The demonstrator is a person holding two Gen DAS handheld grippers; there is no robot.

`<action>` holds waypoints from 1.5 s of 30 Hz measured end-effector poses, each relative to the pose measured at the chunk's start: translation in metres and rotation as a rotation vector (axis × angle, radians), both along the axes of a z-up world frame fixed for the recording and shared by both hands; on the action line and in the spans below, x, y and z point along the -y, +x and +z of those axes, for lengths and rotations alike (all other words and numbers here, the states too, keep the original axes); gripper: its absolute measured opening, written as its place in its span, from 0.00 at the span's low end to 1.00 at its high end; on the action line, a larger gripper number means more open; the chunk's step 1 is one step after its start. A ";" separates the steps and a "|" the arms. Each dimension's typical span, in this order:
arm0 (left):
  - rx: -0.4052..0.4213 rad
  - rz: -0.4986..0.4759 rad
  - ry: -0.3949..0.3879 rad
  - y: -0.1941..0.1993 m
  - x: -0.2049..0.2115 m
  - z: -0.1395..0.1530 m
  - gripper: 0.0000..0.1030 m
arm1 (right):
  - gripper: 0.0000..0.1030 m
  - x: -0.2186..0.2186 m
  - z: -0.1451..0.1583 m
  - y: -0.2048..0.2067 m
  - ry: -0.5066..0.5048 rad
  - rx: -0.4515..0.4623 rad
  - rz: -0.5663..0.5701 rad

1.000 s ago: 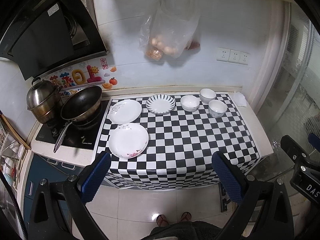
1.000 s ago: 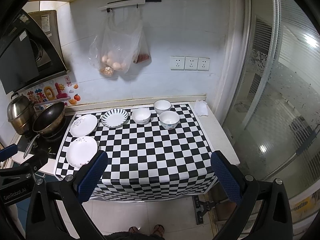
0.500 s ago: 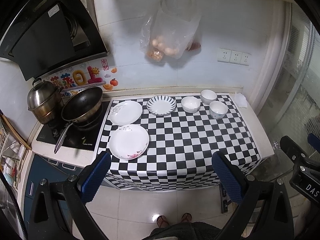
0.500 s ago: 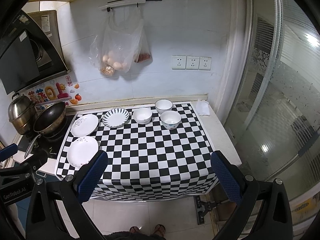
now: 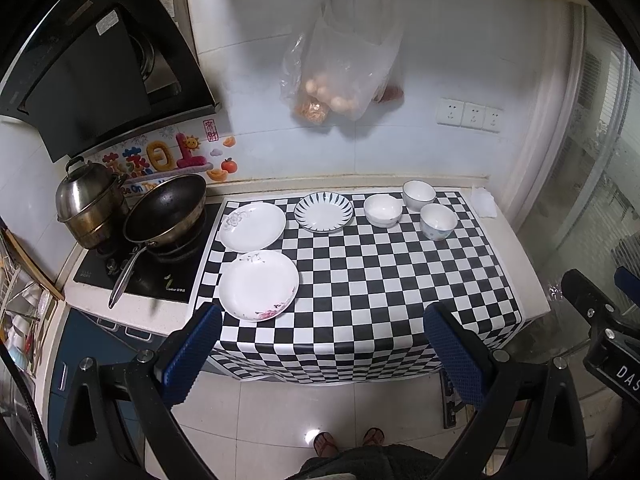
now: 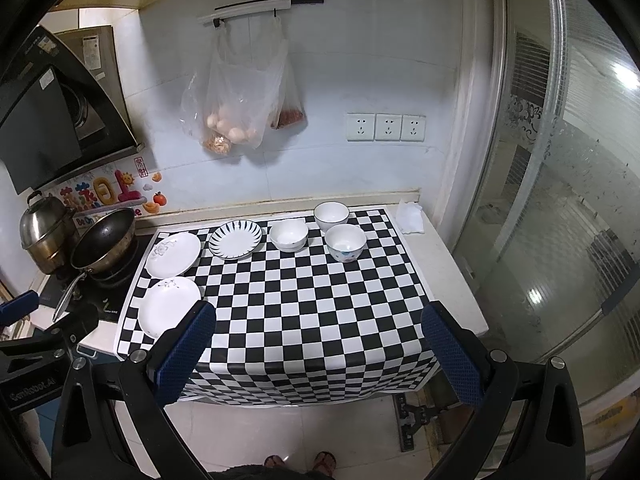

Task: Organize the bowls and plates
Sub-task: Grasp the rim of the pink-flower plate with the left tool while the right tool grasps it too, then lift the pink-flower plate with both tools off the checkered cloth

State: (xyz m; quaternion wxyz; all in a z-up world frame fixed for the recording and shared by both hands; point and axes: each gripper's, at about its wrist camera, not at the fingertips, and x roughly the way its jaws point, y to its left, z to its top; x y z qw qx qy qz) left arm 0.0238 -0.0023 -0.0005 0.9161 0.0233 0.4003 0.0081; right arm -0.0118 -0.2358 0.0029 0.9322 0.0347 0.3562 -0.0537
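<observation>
On the checkered cloth point(image 5: 360, 280) lie three plates: a near white plate point(image 5: 259, 285) point(image 6: 169, 306), a far white plate point(image 5: 252, 227) point(image 6: 173, 255) and a blue-striped plate point(image 5: 324, 212) point(image 6: 235, 239). Three white bowls stand at the back right: a left bowl point(image 5: 382, 210) point(image 6: 288, 235), a back bowl point(image 5: 418, 195) point(image 6: 331, 216) and a front bowl point(image 5: 438, 221) point(image 6: 345, 242). My left gripper point(image 5: 322, 356) is open and empty, held back from the counter's front edge. My right gripper point(image 6: 318, 356) is open and empty too, equally far back.
A black wok point(image 5: 166, 208) and a steel pot point(image 5: 89, 204) sit on the hob at the left. A plastic bag point(image 5: 340, 80) hangs on the wall. A crumpled tissue point(image 5: 483, 204) lies at the counter's right end. A glass door point(image 6: 560, 200) stands to the right.
Both views have shifted only slightly; the counter sits a touch lower and nearer. Plates and bowls have not moved, and both grippers stay open.
</observation>
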 end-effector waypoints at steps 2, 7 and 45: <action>-0.001 0.024 -0.003 0.004 -0.003 -0.002 1.00 | 1.00 0.005 -0.004 0.004 0.022 -0.008 0.007; 0.009 0.118 -0.023 0.026 -0.021 -0.019 1.00 | 1.00 0.014 -0.042 0.039 0.136 -0.037 0.086; -0.702 0.145 -0.291 0.308 -0.259 -0.393 0.28 | 0.17 -0.253 -0.447 0.418 0.357 -0.853 0.384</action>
